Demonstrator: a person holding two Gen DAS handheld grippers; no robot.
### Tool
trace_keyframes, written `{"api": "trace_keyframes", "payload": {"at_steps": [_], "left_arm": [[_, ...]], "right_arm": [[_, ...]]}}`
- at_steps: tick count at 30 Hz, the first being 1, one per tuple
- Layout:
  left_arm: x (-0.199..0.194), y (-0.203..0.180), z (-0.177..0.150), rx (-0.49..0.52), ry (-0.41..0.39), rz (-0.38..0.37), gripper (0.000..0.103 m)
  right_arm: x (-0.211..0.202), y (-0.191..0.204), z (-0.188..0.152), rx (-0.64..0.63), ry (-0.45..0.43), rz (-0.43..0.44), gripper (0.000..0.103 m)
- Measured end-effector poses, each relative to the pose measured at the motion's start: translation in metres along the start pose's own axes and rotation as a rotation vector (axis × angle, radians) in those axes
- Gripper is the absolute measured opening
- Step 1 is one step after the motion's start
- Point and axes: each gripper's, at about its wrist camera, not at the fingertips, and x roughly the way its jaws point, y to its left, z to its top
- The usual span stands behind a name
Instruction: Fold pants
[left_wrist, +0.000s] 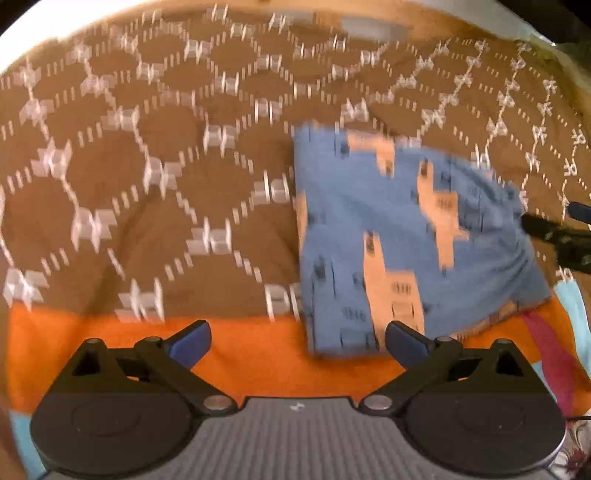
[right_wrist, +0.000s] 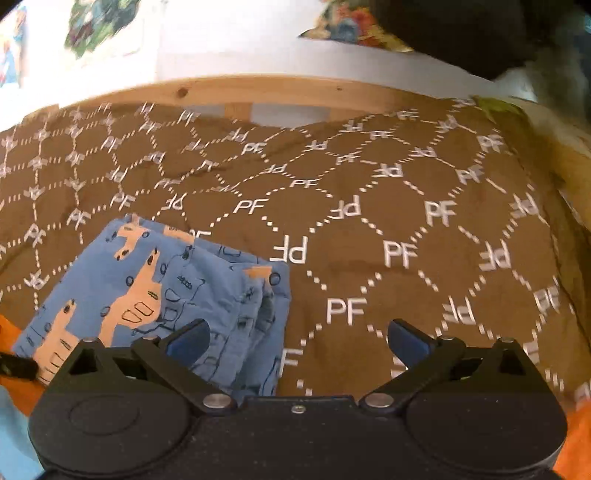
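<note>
The blue pants (left_wrist: 399, 236) with a tan animal print lie folded into a compact stack on the brown patterned bedspread (left_wrist: 147, 147). In the left wrist view my left gripper (left_wrist: 297, 345) stands open above the orange blanket, with nothing between its fingers; its right finger overlaps the near edge of the pants. In the right wrist view the pants (right_wrist: 147, 291) lie at the lower left, their layered edges showing. My right gripper (right_wrist: 297, 343) is open and empty, its left finger in front of the stack's corner. The right gripper's dark tip (left_wrist: 554, 232) shows beside the pants in the left wrist view.
An orange blanket (left_wrist: 240, 350) lies along the near side of the brown bedspread (right_wrist: 406, 221). A wooden bed frame (right_wrist: 258, 92) and a white wall close the far side. A dark object (right_wrist: 461, 33) sits at the far right corner.
</note>
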Motion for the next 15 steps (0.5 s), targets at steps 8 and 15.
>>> {"api": "trace_keyframes", "payload": {"at_steps": [8,15], "left_arm": [[0.014,-0.024,0.068,0.037,-0.301,0.027,0.103],[0.097,-0.029,0.069,-0.009,-0.294,0.083,0.103]], "right_arm": [[0.033,-0.002,-0.003,0.001,-0.186,-0.078,0.102],[0.062,-0.028,-0.013,0.056,-0.079,-0.038,0.102]]}}
